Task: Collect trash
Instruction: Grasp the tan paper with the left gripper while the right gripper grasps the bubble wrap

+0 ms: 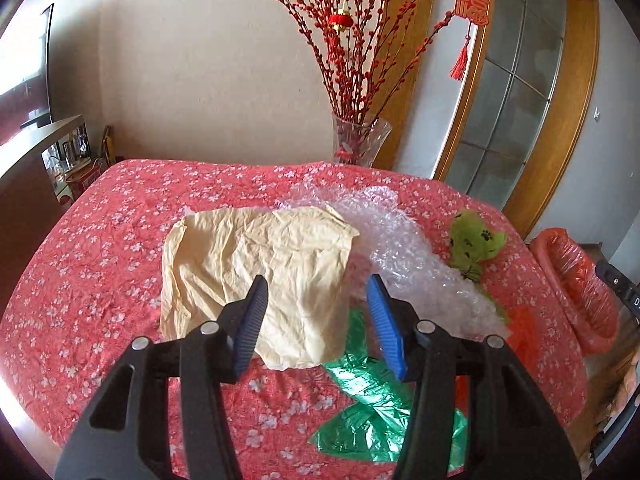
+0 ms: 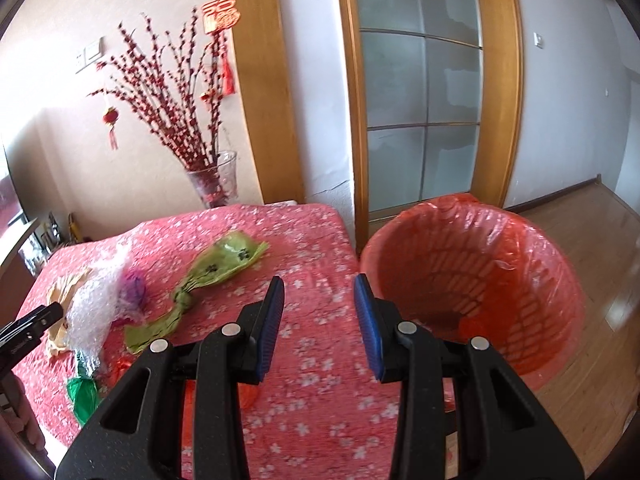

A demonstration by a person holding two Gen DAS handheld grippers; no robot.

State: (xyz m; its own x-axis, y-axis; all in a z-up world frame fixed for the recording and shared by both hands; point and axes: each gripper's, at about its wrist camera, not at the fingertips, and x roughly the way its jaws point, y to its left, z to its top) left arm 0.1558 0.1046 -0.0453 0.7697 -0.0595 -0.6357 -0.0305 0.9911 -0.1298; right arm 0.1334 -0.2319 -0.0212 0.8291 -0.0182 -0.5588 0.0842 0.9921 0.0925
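Note:
A crumpled cream paper sheet [image 1: 256,276] lies on the red flowered tablecloth [image 1: 120,240]. Beside it lie clear bubble wrap [image 1: 400,248], a light green paw-print bag [image 1: 476,244], a shiny green plastic bag [image 1: 372,408] and an orange scrap [image 1: 524,328]. My left gripper [image 1: 318,292] is open and hovers just above the paper's near right edge. My right gripper [image 2: 318,292] is open and empty, over the table's right edge beside the orange-lined bin [image 2: 472,280]. The right wrist view also shows the green bag [image 2: 216,268], bubble wrap [image 2: 96,300] and a purple scrap [image 2: 134,288].
A glass vase [image 1: 360,140] with red branches stands at the table's far edge. The bin [image 1: 576,276] stands on the wooden floor right of the table, in front of a glass-paned door [image 2: 420,92]. A cabinet [image 1: 28,184] stands at the left.

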